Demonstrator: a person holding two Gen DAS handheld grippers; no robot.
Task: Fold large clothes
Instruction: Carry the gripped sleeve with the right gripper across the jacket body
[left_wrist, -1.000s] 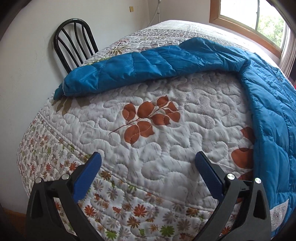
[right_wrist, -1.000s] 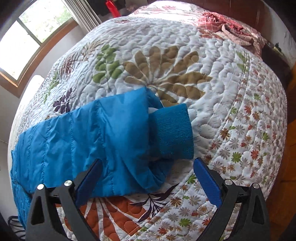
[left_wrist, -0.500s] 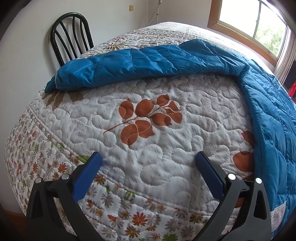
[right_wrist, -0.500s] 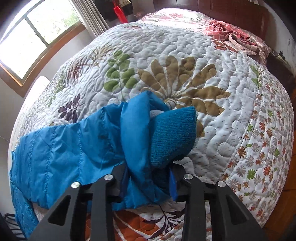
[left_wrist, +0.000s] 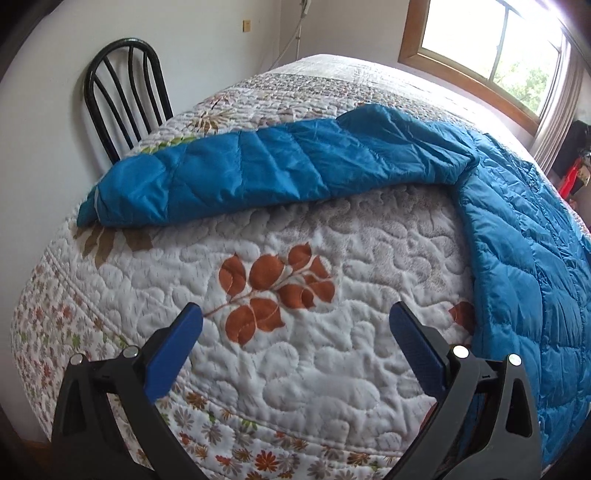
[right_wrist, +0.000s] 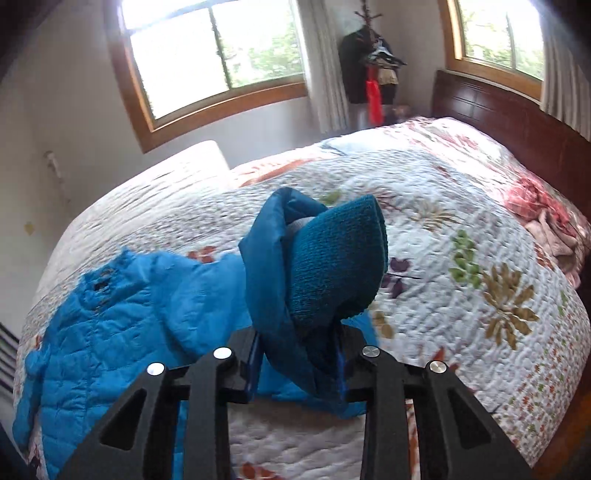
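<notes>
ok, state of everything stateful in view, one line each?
left gripper: jaws wide open, empty, over the quilt.
right gripper: jaws have just been closing, now shut on the sleeve end, lifted off the bed.
right sleeve: bunched, knit cuff up, raised.
left sleeve: lying flat, stretched out.
jacket: spread on quilt, unfolded.
chair: upright against the wall.

Home bedroom, quilted bed (left_wrist: 295, 369), wooden headboard (right_wrist: 498, 110)
</notes>
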